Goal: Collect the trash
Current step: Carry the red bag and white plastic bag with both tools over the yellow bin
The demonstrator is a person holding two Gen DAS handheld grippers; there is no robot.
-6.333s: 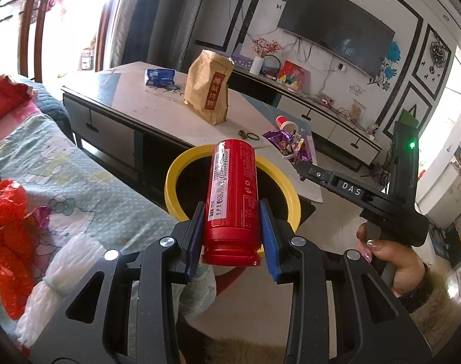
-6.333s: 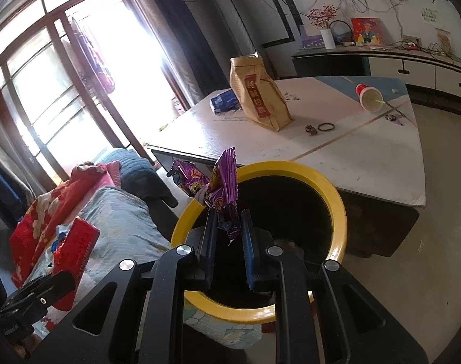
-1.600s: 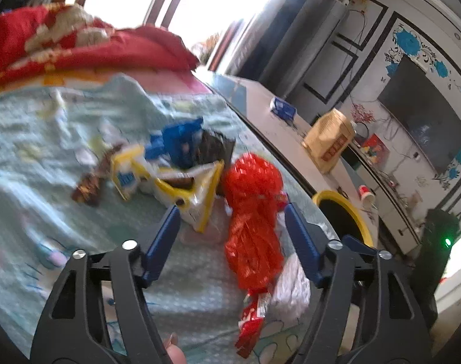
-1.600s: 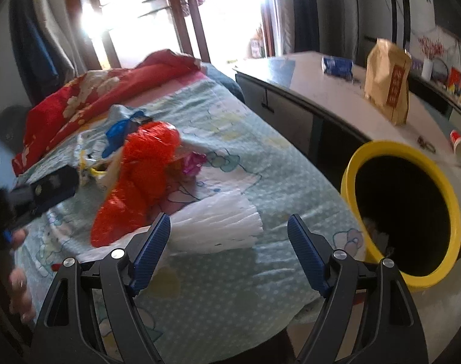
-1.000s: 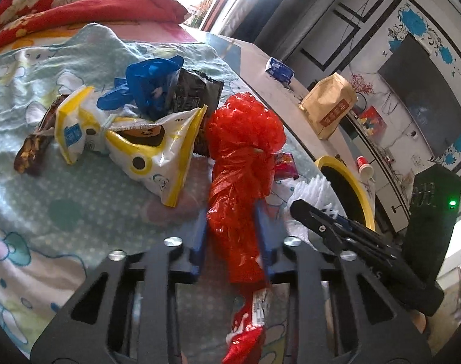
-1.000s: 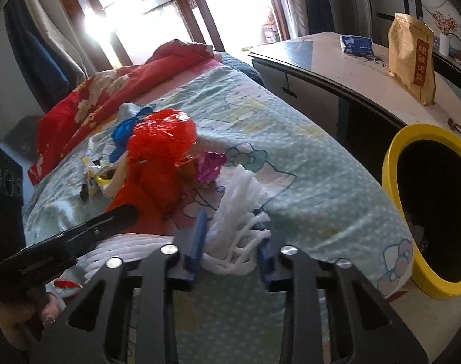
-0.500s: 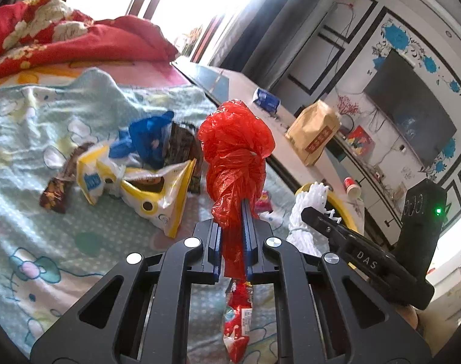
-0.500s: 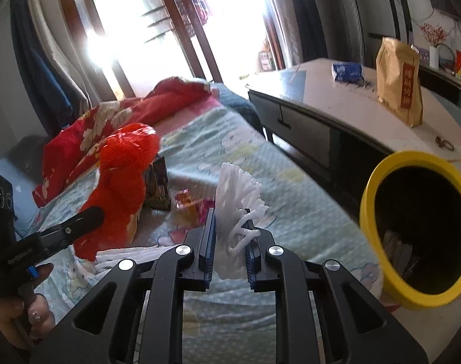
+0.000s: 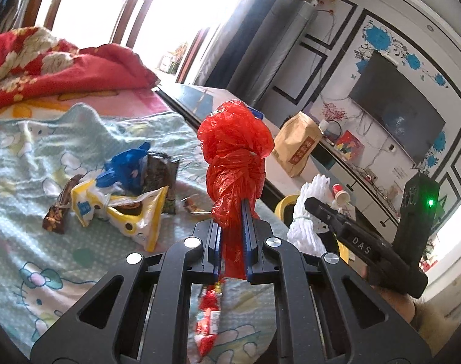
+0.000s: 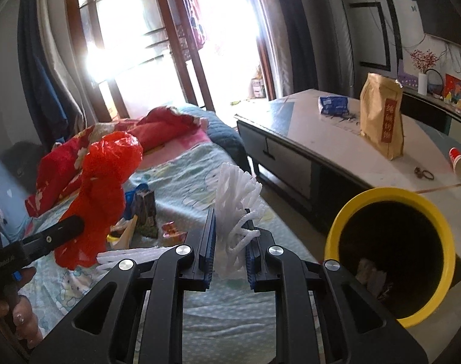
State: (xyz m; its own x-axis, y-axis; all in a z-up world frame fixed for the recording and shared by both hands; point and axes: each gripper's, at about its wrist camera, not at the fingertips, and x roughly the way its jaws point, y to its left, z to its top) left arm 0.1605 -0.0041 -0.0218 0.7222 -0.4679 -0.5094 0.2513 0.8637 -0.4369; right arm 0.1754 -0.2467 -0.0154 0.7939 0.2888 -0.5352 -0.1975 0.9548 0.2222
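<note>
- Broadly, a bed under a pale blue cartoon-print blanket (image 9: 33, 212) fills the left of both views, with a red flowered quilt (image 9: 48, 69) bunched at its far end.
- Beside the bed stands a long low table (image 10: 336, 148) carrying a tan paper bag (image 10: 382, 118), a blue packet (image 10: 333, 104) and a tipped red-and-white paper cup (image 10: 459, 159).
- Next, a yellow-rimmed bin (image 10: 391, 254) with a dark inside sits between bed and table, near the right gripper; some scraps lie at its bottom.
- Left gripper (image 9: 232, 242): jaws clamped on a crumpled red plastic bag (image 9: 235, 163), which is lifted clear of the blanket, its bunched top standing above the fingers and a tail hanging below.
- Right gripper (image 10: 228, 251): jaws closed on a white foam net sleeve (image 10: 236, 200), its frayed end fanning upward; it is held above the bed edge, just left of the bin.
- More white foam netting (image 10: 130, 254) lies on the blanket beside the right gripper.
- Loose trash on the blanket: a yellow-and-white snack bag (image 9: 130, 215), a blue wrapper (image 9: 127, 166), a dark packet (image 9: 159, 176) and a brown wrapper (image 9: 59, 212), clustered together.
</note>
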